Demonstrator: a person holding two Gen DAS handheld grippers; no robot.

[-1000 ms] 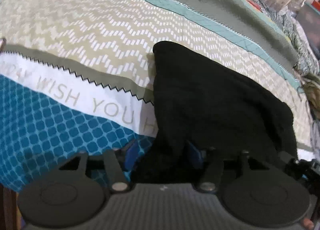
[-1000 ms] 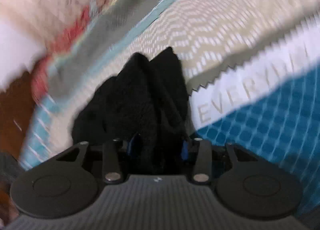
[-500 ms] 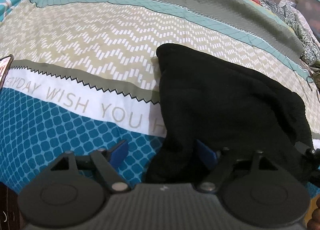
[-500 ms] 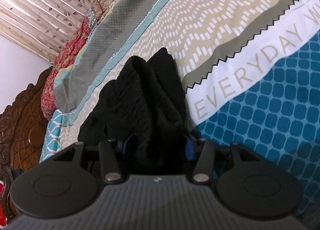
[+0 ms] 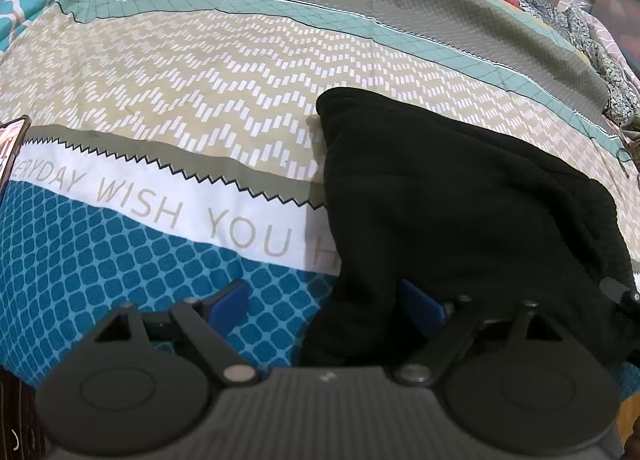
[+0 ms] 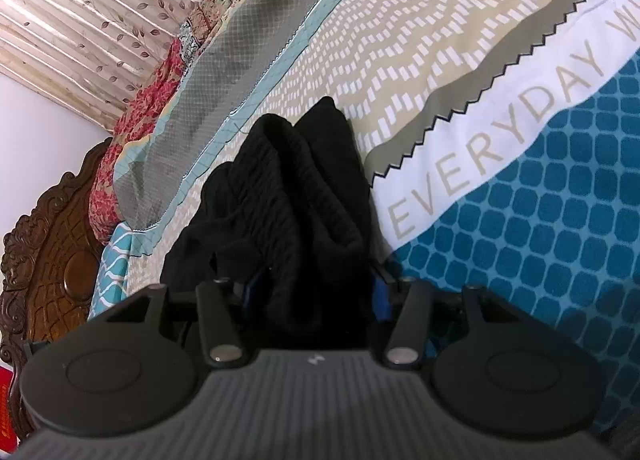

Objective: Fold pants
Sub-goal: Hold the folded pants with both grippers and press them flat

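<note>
The black pants [image 5: 460, 212] are being rested on the bedspread [image 5: 200, 100], over its lettered band. They are being released by the spread left gripper [image 5: 324, 302] and clamped by the right gripper [image 6: 312, 292]; an uneven pull could undo the fold.

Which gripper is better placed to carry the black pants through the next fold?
Right. The right gripper is shut on the black pants, bunched fabric between its fingers. The left gripper is open, with only the pants' edge between its fingers.
</note>
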